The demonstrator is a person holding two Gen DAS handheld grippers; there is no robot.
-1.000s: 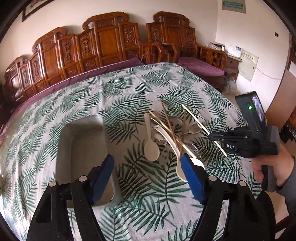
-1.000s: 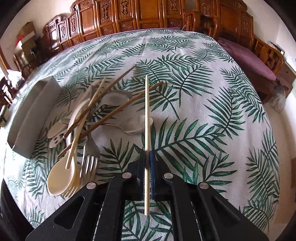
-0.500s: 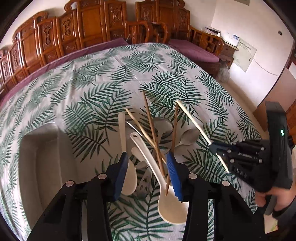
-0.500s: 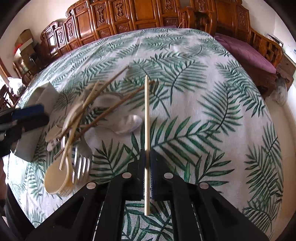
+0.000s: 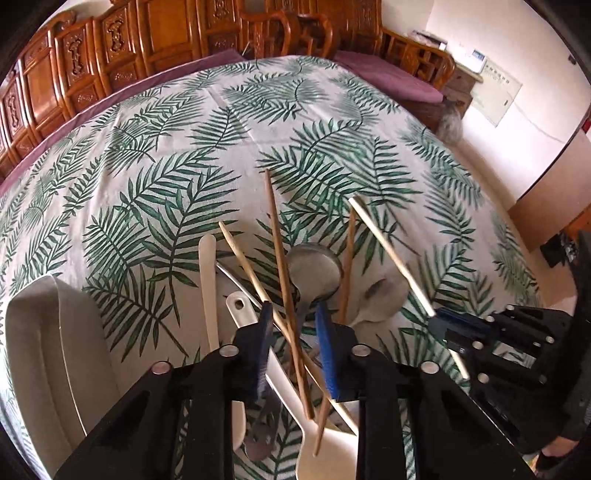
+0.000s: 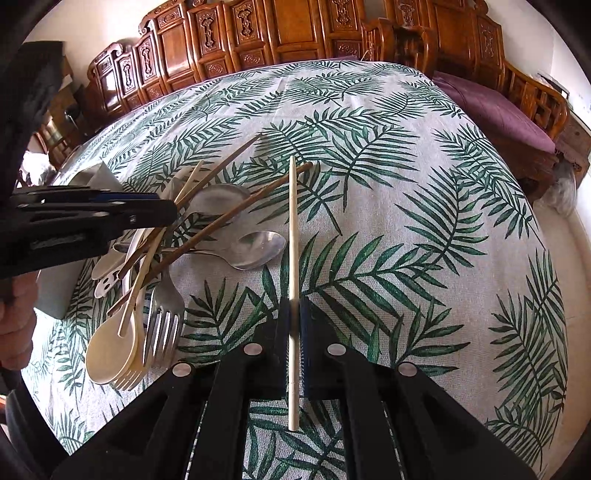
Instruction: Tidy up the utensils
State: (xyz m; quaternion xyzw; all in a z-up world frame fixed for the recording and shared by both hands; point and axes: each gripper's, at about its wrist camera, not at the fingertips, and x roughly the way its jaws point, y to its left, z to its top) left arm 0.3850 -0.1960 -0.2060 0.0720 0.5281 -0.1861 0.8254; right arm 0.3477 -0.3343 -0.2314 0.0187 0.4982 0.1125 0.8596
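The left gripper (image 5: 291, 339) is down over the heap of mixed utensils (image 6: 173, 251) on the tabletop (image 6: 406, 184), which is covered by a pale cloth printed with green palm fronds; its blue-padded jaws have just been closing, and they now stand narrowly apart with two crossed chopsticks between them, a dark brown wooden chopstick (image 5: 284, 280) and a lighter bamboo chopstick (image 5: 255, 280); whether the pads already press on either stick I cannot tell, since a gap shows on both sides in the left wrist view. The right gripper (image 6: 294, 325) is closed on a pale cream-coloured chopstick (image 6: 293, 229), clamped near its lower end, the long part pointing away over the cloth and clear of the heap; the same stick shows in the left wrist view (image 5: 391, 258), rising from the right gripper (image 5: 443, 328) beside the heap. The heap holds cream plastic spoons (image 6: 110, 350), a steel fork (image 6: 166, 321) lying just beside them, two steel spoons (image 6: 255, 247) and another brown chopstick (image 6: 229, 218) lying across them. A pale grey oblong tray (image 5: 48, 332) sits on the cloth just left of the heap, with nothing visible inside it. A hand (image 6: 14, 325) holds the left gripper's handle at the left edge of the right wrist view. Carved wooden chairs (image 6: 258, 33) stand behind the tabletop.
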